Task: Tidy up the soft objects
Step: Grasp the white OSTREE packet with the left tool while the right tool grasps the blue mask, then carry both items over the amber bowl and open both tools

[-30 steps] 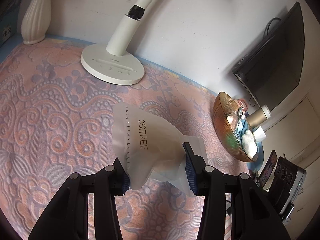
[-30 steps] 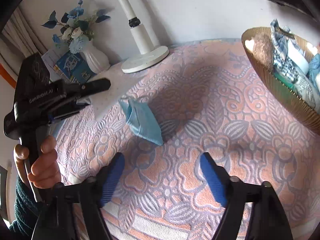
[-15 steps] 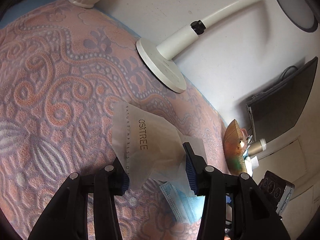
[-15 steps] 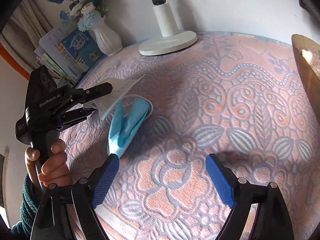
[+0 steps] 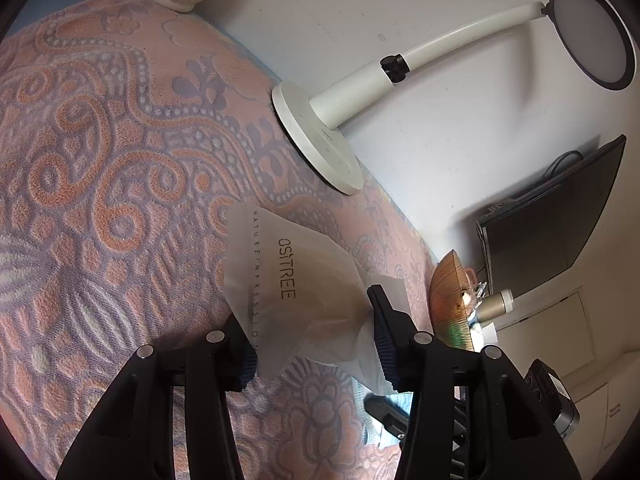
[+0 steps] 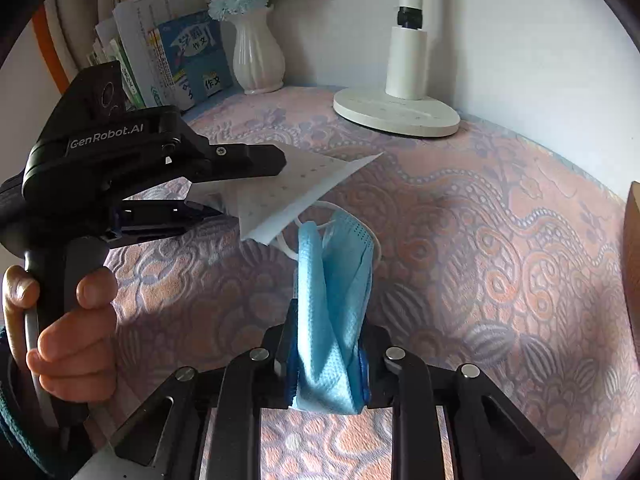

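Closing on the blue mask (image 6: 332, 320) is what my right tongs (image 6: 326, 360) have just done: half a second ago their jaws stood wide open over the patterned cloth (image 6: 480, 240), and now both blue pads press the folded mask from its two sides. The mask stands up between them, its white ear loops lying on the cloth behind it, so I judge it is caught but not yet lifted.

My left tongs (image 5: 316, 340) have come lower and closer to the same place. They grasp the pale paper pouch (image 5: 280, 280) with printed letters, its far end hanging free just above the mask. The jaws are only partly closed, with the pouch bulging between the pads.

For the task this means both soft things are now in hand. I think the next step is to slide the mask into the pouch, whose mouth I cannot see from here.
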